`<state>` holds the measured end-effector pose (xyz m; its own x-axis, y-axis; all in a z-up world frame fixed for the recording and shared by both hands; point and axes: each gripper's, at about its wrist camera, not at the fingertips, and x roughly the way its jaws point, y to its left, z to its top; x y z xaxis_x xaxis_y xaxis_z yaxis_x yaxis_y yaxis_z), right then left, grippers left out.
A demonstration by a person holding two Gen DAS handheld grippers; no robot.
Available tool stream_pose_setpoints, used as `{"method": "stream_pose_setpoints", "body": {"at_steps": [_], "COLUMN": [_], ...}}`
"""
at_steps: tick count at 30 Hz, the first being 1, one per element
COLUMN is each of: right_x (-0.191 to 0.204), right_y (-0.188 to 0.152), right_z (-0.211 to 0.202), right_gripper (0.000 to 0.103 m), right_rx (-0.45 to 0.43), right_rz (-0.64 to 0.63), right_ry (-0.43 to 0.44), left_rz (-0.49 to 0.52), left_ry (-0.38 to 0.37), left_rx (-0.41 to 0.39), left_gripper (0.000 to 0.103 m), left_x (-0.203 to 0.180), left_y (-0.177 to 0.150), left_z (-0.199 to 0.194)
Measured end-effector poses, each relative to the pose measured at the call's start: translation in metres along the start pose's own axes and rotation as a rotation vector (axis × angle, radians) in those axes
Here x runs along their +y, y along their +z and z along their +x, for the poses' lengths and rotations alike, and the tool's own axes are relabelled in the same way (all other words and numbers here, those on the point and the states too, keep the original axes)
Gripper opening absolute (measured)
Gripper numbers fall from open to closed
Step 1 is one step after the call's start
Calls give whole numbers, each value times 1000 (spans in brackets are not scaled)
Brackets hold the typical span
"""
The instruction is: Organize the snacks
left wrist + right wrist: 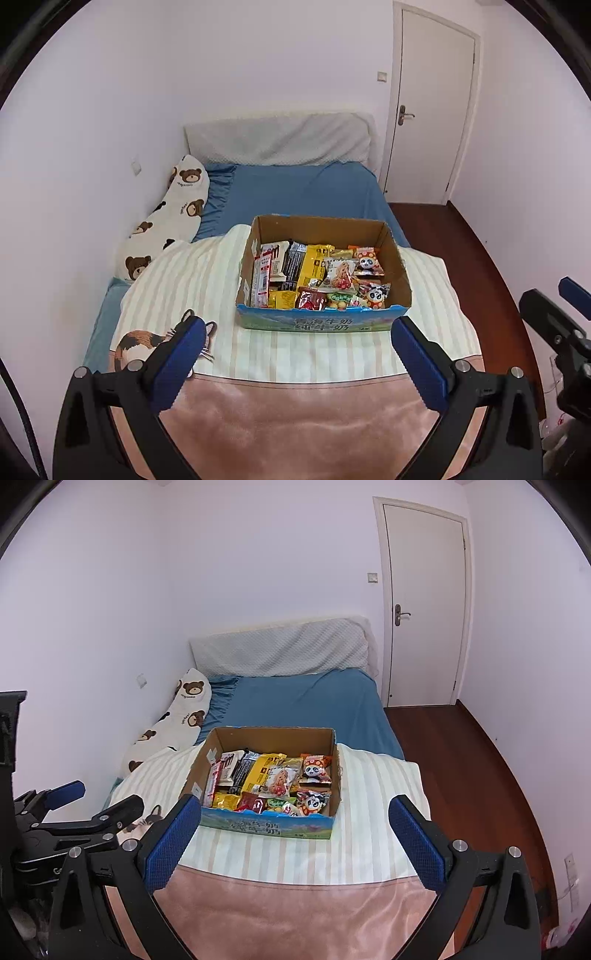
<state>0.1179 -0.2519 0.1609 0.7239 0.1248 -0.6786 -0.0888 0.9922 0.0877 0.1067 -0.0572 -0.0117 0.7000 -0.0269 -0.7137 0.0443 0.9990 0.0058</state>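
An open cardboard box [397, 258] with a blue printed front stands on the striped blanket on the bed; it also shows in the right wrist view [334, 775]. Several snack packets lie inside: yellow packs [314, 260], a red pack [312, 299], panda packs [376, 293], white and black bars [273, 260]. My left gripper [297, 332] is open and empty, just short of the box's front. My right gripper [291, 812] is open and empty, also just before the box. The right gripper shows at the right edge of the left wrist view [554, 314], and the left gripper shows at the left of the right wrist view [77, 805].
The bed [306, 188] has a blue sheet, a striped blanket [192, 280] and a pink blanket [295, 417] in front. A bear-print pillow [166, 218] lies along the left wall. A cat cushion [136, 343] lies near my left finger. Wooden floor [461, 760] and a white door [424, 602] are at right.
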Motion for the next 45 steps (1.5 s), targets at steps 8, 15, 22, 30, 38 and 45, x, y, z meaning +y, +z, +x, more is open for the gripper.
{"method": "stream_pose_setpoints", "body": {"at_steps": [8, 15, 22, 30, 38, 45], "right_x": [5, 5, -5, -15, -18, -19], "right_y": [-4, -7, -6, -5, -9, -12], "right_z": [-8, 9, 40, 83, 127, 156], "right_gripper": [103, 103, 103, 103, 103, 103], "right_rx": [1, 1, 9, 33, 82, 116], "right_rz": [-9, -5, 11, 24, 28, 45], "right_ry": [-1, -27, -78, -123, -144, -150], "left_rz": [3, -15, -27, -30, -7, 13], "left_ry": [3, 21, 64, 96, 113, 114], "left_rx": [-32, -21, 10, 29, 42, 57], "left_gripper": [103, 103, 103, 103, 103, 103], "left_x": [-1, -1, 3, 3, -1, -5], "left_y": [-4, -4, -1, 3, 7, 10], "left_z": [-16, 2, 39, 80, 112, 127]}}
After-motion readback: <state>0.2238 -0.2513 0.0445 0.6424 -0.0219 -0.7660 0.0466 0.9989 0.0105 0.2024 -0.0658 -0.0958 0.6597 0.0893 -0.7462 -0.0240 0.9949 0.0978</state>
